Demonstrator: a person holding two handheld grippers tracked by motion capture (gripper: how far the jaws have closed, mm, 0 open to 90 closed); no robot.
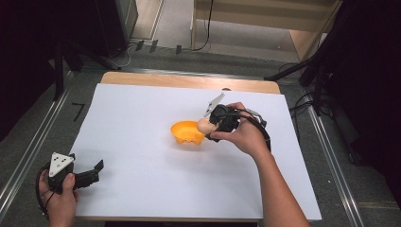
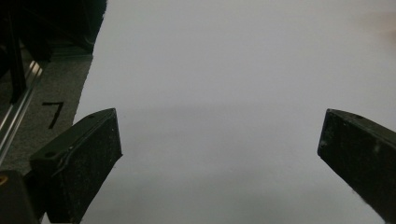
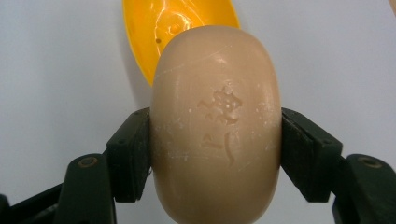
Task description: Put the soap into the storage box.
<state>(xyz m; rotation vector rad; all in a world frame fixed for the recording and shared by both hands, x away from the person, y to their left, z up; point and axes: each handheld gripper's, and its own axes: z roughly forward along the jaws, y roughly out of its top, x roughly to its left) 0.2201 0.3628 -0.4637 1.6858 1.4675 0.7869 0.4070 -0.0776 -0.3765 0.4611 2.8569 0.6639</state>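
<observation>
A beige oval bar of soap (image 3: 215, 126) is clamped between the black jaws of my right gripper (image 3: 215, 154), which is shut on it. In the high view the right gripper (image 1: 210, 127) holds the soap (image 1: 204, 125) at the right rim of an orange bowl-shaped dish (image 1: 187, 133) near the middle of the white sheet. The dish (image 3: 177, 28) lies just beyond the soap in the right gripper view. My left gripper (image 1: 94, 171) rests at the sheet's near left corner, its jaws wide apart; in the left gripper view the left gripper (image 2: 219, 144) has only white paper between them.
The white sheet (image 1: 142, 142) covers a wooden table (image 1: 189, 81). Grey floor with metal rails (image 1: 28, 151) runs along both sides. Dark stands and cables (image 1: 312, 71) sit at the far right, beyond the table.
</observation>
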